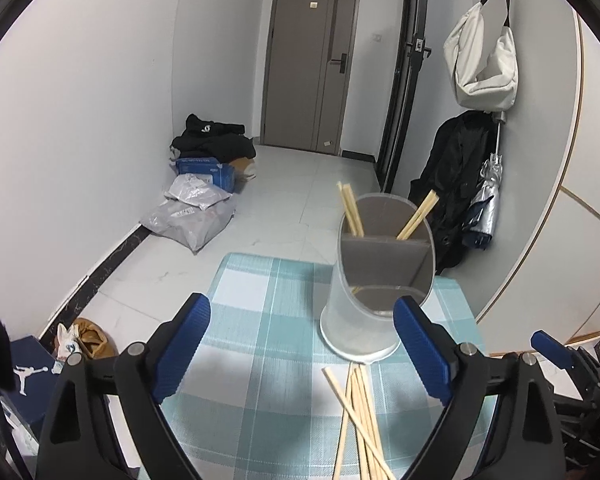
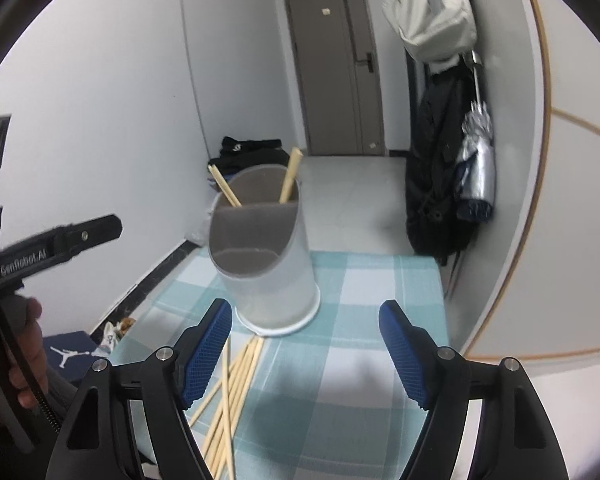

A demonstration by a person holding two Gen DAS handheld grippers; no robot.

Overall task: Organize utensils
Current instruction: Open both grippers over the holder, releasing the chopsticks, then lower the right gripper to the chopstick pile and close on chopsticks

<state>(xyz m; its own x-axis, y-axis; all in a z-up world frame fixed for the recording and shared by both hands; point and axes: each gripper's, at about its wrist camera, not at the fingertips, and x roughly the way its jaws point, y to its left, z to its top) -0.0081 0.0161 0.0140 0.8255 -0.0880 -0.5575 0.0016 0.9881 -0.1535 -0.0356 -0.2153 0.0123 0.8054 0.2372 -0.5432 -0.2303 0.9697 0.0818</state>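
Note:
A frosted utensil holder point(image 1: 380, 280) with grey dividers stands on the teal checked tablecloth point(image 1: 260, 300); it also shows in the right wrist view point(image 2: 268, 264). Wooden chopsticks point(image 1: 350, 208) stand in its back compartments, some leaning left and some right point(image 2: 290, 176). Several loose chopsticks point(image 1: 358, 420) lie on the cloth in front of the holder, also in the right wrist view point(image 2: 232, 392). My left gripper point(image 1: 302, 348) is open and empty, above the cloth left of the holder. My right gripper point(image 2: 306, 352) is open and empty, with the loose chopsticks under its left finger.
The small table ends just beyond the holder, with tiled floor point(image 1: 284, 184) past it. Bags and boxes point(image 1: 196, 208) lie by the left wall. A black coat and umbrella point(image 2: 444, 168) hang at the right wall. The left gripper's handle point(image 2: 56, 248) shows at left.

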